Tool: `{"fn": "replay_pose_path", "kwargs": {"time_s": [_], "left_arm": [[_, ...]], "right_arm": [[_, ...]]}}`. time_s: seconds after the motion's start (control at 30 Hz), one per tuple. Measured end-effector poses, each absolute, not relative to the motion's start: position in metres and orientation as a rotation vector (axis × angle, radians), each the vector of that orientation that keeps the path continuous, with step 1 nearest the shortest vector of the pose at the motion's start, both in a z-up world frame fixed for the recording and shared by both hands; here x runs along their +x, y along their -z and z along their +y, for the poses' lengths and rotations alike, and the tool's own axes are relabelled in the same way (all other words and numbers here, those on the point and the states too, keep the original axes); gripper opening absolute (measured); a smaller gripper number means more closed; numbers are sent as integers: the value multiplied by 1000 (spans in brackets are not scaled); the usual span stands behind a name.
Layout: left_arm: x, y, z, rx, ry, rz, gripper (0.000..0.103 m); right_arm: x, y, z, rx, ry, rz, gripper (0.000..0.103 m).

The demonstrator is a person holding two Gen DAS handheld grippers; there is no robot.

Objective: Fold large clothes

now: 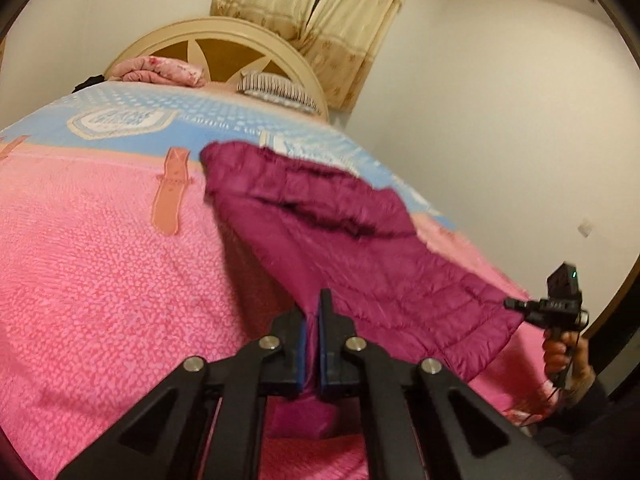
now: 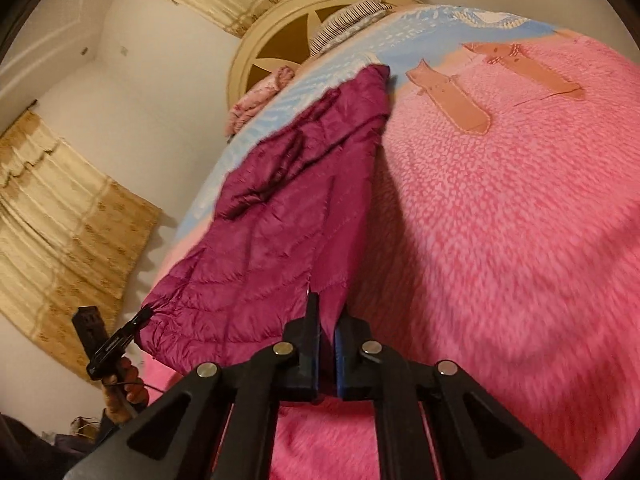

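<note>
Left tongs point(image 1: 313, 312) clamped on hem corner of maroon quilted jacket point(image 1: 340, 232). Right tongs point(image 2: 326, 312) clamped on opposite hem corner. Jacket lifted at near edge, stretched between both tongs, far end resting on pink bedspread point(image 1: 100, 260) of bed. Striped pillow point(image 1: 276, 90) by headboard point(image 1: 224, 40).

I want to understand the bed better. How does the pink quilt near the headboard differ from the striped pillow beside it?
The pink quilt is floral pink and lies bunched in soft rolls; the striped pillow has dark and white stripes and lies flatter. In the left wrist view the quilt sits at the left of the headboard, the pillow more to the right. Both rest at the head of the bed, apart from the purple jacket.
</note>
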State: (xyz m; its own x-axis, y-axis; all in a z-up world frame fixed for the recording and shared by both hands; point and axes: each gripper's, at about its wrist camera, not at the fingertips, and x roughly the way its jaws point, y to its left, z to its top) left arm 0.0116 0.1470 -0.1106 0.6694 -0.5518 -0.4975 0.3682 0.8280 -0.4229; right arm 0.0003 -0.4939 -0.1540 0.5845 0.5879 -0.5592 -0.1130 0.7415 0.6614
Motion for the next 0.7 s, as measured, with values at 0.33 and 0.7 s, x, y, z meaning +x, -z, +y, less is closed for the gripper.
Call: {"fn": "replay_pose_path", "kwargs": {"time_s": [0.33, 0.7], "left_arm": [[-1, 33, 169, -285, 491, 454, 2], [1, 104, 161, -141, 291, 640, 103]], "right_arm": [[-26, 68, -525, 677, -498, 639, 0], [8, 136, -513, 449, -310, 915, 2]]}}
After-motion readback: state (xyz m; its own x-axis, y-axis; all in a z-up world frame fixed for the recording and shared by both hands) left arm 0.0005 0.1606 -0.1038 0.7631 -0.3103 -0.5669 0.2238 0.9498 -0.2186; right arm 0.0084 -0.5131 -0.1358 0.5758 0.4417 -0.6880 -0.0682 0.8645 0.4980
